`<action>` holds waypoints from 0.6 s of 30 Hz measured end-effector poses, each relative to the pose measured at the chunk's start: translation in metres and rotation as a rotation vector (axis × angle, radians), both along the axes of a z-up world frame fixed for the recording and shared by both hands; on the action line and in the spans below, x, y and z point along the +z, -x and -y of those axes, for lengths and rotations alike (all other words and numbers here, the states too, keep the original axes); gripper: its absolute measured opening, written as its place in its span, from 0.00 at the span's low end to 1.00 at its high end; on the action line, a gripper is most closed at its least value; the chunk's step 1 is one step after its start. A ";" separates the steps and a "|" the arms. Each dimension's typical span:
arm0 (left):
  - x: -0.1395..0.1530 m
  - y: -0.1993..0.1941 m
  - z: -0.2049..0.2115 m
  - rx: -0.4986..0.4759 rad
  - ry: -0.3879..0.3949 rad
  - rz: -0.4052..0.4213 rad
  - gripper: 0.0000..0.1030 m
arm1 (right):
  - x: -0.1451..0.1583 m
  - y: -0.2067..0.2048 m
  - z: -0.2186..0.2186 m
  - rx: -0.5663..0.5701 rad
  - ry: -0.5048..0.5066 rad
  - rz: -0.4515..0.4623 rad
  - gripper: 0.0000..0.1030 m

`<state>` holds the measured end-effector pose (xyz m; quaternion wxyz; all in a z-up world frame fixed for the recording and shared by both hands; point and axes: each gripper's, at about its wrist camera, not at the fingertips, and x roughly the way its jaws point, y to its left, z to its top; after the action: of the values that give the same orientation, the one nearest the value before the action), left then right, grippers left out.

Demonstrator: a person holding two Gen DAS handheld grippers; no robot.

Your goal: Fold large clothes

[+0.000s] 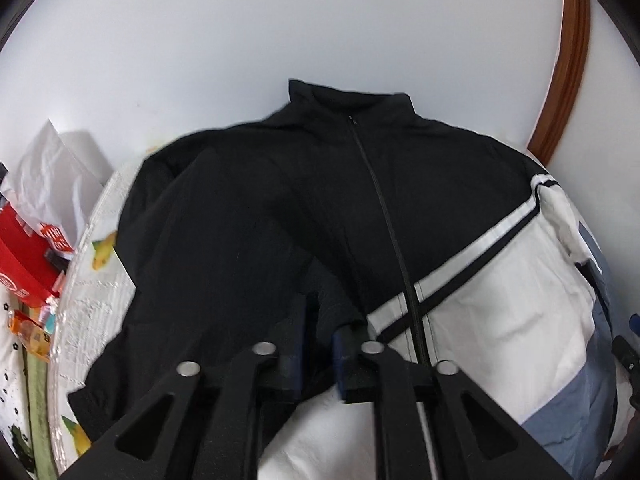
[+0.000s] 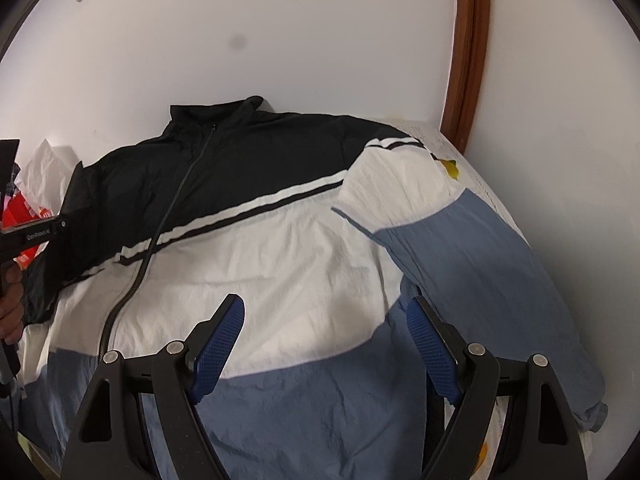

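**Obscured and cut-off areas**

The jacket's (image 2: 304, 256) hem runs off the bottom edge in both views. Left gripper's (image 1: 318, 344) linkage covers the black sleeve (image 1: 208, 240) cuff; whether its pads touch fabric cannot be told. Print on the red packaging (image 1: 28, 256) is too small to read.

Wall (image 2: 320, 40): standing pale and bare ahead of the tool.
Wooden frame (image 2: 468, 60): rising ahead-right.
Red box (image 1: 24, 256): lying far left.
White paper (image 1: 48, 176): crumpling beyond the red box.
Quilted bedcover (image 1: 92, 304): showing left.
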<state>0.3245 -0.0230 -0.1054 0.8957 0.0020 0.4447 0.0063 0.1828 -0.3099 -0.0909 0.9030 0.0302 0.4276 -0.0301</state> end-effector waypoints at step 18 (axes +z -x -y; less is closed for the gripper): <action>0.043 0.079 -0.084 0.043 0.036 0.104 0.75 | 0.048 -0.013 -0.097 0.221 0.009 0.077 0.58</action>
<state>0.2453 0.0609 -0.0621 0.9170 -0.0239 0.3977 0.0175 0.1961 -0.2128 -0.0431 0.9166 -0.0201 0.3932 0.0691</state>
